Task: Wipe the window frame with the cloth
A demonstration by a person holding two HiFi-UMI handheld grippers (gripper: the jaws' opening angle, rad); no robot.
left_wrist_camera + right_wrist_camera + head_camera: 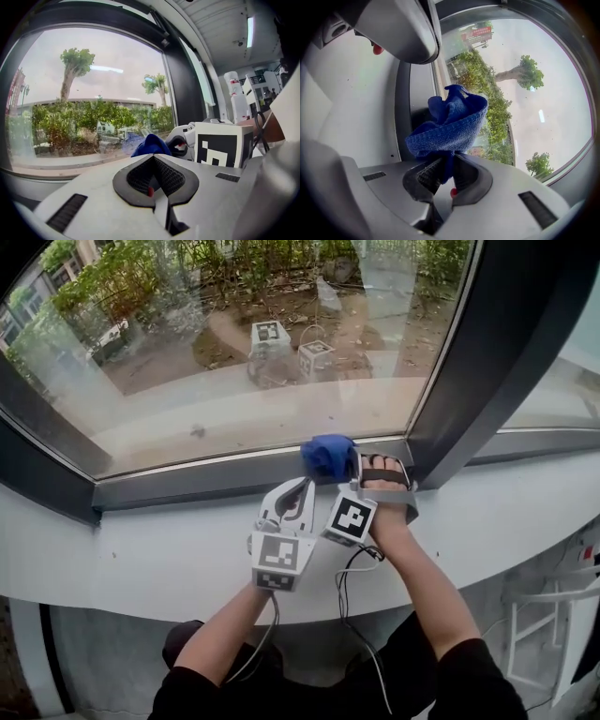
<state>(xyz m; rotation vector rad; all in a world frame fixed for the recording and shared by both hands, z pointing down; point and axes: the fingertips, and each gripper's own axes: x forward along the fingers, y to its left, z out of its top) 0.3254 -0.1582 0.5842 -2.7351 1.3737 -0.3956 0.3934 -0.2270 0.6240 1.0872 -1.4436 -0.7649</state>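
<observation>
Cloth (447, 126), blue, is pinched between the jaws of the right gripper (443, 168) at the lower window frame (216, 476); the left gripper (152, 171) is held alongside, jaws pressed together, empty

Dressed in black, with short sleeves (469, 676). Pale grey shells on the left hand-held gripper (298, 493) and right hand-held gripper (349, 472), each with a white cube (275, 562) of black square markers, dark ribbed pads (168, 178) and a small red dot (150, 191) between the jaws. Black strap (384, 476) just behind the right one, thin black cables (349, 582) trailing back from both.
</observation>
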